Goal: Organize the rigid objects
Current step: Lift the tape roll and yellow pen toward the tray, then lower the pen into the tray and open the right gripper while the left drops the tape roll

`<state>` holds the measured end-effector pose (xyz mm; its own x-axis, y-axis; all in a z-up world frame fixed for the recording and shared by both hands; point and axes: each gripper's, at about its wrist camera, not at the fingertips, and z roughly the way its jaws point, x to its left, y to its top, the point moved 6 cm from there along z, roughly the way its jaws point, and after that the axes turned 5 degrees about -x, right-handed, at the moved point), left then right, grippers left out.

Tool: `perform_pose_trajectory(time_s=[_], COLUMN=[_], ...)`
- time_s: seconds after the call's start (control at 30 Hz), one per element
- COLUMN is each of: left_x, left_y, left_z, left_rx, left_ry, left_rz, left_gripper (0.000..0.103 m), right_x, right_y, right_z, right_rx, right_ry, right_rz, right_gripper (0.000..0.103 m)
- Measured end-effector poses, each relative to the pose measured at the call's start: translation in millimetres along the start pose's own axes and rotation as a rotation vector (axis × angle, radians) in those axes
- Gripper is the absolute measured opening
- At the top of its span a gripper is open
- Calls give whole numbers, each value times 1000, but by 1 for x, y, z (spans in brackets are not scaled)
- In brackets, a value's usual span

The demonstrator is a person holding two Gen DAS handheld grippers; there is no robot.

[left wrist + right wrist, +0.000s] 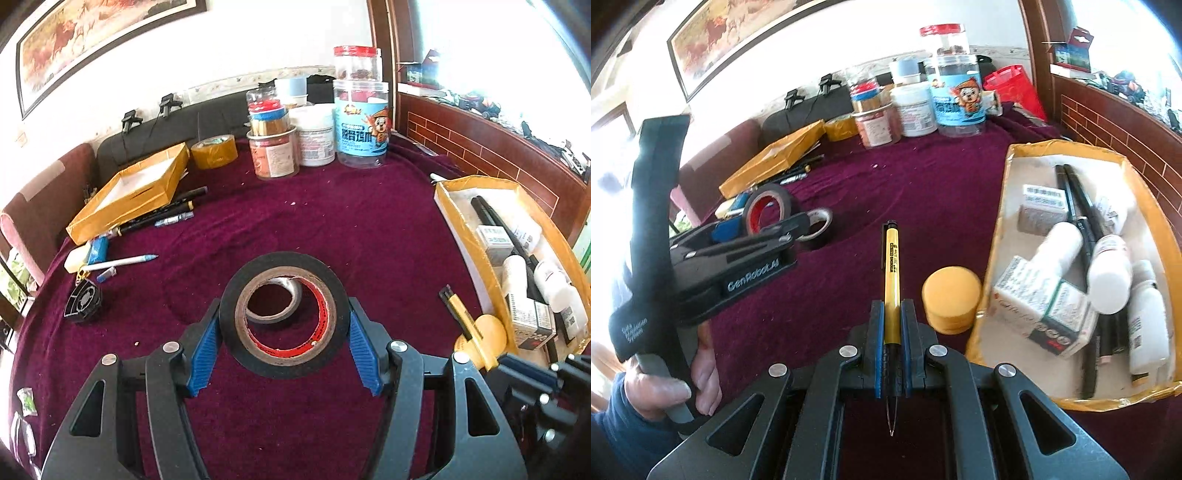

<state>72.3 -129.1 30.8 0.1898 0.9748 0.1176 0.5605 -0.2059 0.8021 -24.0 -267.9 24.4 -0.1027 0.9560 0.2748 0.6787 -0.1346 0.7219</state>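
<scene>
While clamped edge-on between the left gripper pads, black round tape roll hangs above maroon cloth; risk: slipping on its curved rim. Right gripper pinches yellow plastic pen near yellow-edged cardboard tray; risk: swivelling. Tray's near corner cut off.

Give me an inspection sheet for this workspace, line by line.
Surface: maroon cloth, small crumbs.
Job's things: black tape in the left gripper; yellow pen in the right gripper; full tray at right, empty tray at left.
Clutter: jars, brown tape, pens, small fan, yellow disc.
Grippers: left shut on tape, right shut on pen.
Cables: thin black leads from wall clips.
Surroundings: framed painting, brick sill.
</scene>
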Motion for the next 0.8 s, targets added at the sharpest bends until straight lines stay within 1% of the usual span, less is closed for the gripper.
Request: perform_pose_trajectory(time_s=[0.33, 0.8], left_x=[-28, -90], left_y=[11, 33], left_z=[-15, -32], left_rx=[-56, -116], left_ry=[13, -39], left_rz=[66, 157], left_gripper=[62, 62], right_x=[-31, -80], right_y=[11, 23], right_z=[-20, -41], right_rx=[-48, -105], right_ry=[-20, -57], right_rz=[56, 142], right_gripper=[7, 8])
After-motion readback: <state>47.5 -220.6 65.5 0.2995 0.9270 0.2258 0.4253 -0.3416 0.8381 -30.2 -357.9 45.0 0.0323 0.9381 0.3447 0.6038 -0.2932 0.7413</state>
